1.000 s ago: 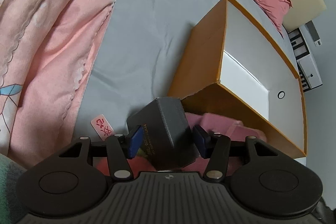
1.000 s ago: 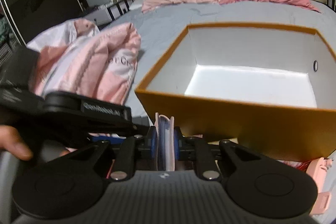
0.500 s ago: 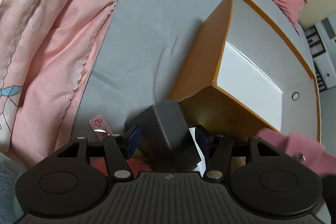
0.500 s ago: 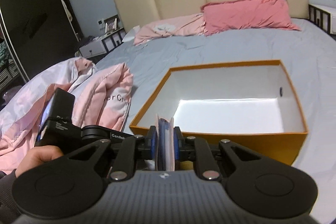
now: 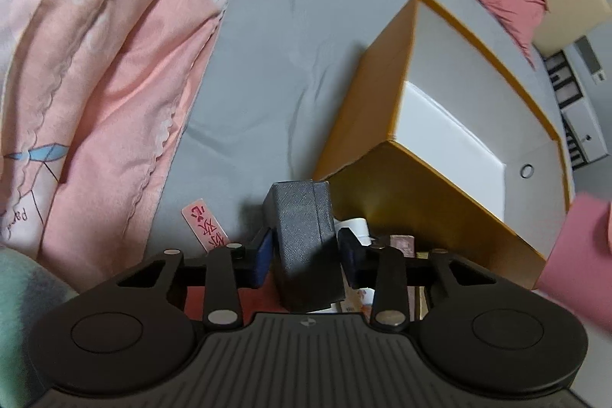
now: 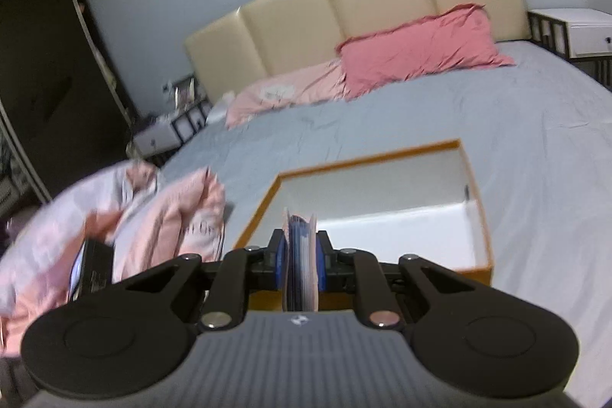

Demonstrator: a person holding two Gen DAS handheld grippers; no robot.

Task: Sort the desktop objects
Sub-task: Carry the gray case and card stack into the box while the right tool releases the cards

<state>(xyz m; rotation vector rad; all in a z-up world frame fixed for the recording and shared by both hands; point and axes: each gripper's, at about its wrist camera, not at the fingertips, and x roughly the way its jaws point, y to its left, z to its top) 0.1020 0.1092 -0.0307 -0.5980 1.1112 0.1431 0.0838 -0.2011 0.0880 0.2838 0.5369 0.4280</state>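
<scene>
Through my left camera, my left gripper (image 5: 305,251) pinches a dark case (image 5: 304,239) low beside the orange box (image 5: 390,109). Through my right, my right gripper (image 6: 301,260) clamps a pink booklet (image 6: 300,255) before that box (image 6: 480,213); next, I judge, both go inside.

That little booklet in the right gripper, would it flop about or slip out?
Probably floppy: the booklet is thin, its pages fanning apart above the right gripper. It likely weighs little. Slipping looks unlikely, since the pads squeeze it flat from both sides.
</scene>
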